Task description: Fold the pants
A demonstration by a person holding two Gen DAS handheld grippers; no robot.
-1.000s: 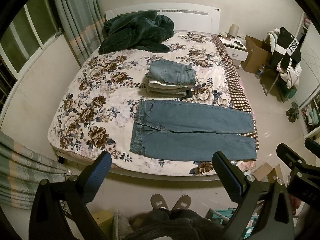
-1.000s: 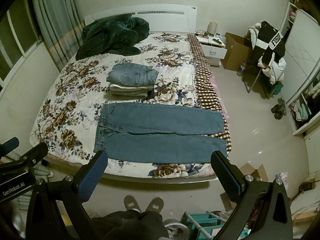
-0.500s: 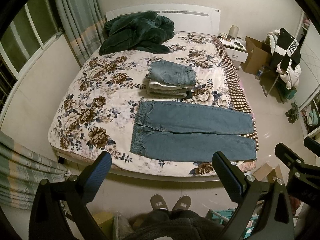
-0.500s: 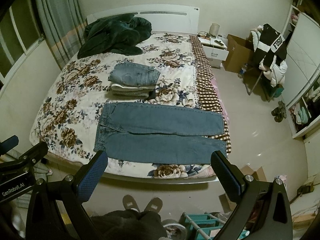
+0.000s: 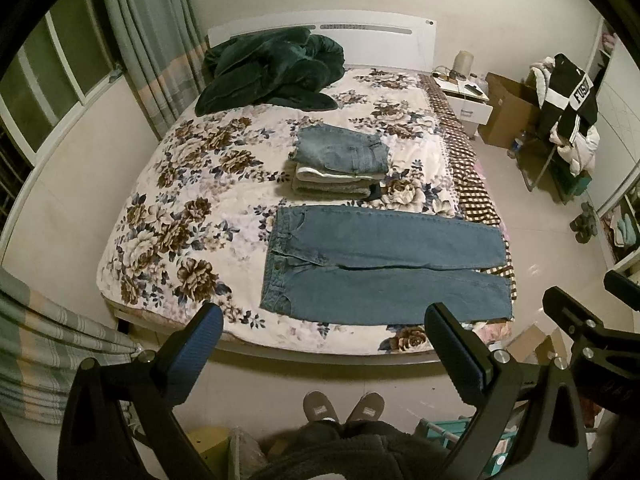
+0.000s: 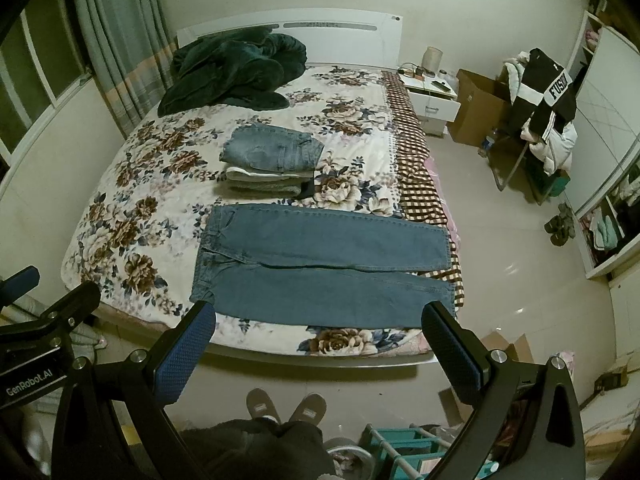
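Curtains (image 5: 152,52) hang at the far left by the window, and beside them a dark green blanket (image 5: 276,72) lies heaped against the headboard of the bed (image 5: 168,200), which wears a floral cover. The left gripper (image 5: 324,328) hangs in the air short of the bed's near edge, jaws spread wide with nothing between them. The jeans (image 5: 384,268) lie flat along that near edge – waistband to the left, both legs stretched out to the right, cuffs reaching the checked strip at the bed's right side. Just behind them, nearer the headboard, sits a stack (image 5: 340,168) of folded clothes with a folded denim piece on top. The right gripper (image 6: 320,320) is likewise well apart from the jeans, jaws wide and holding nothing. Below both grippers the person's slippers (image 6: 286,404) stand on the floor before the bed. Further right are a white nightstand (image 6: 434,100), a cardboard box (image 6: 478,108) and a chair (image 6: 540,120) piled with clothes.
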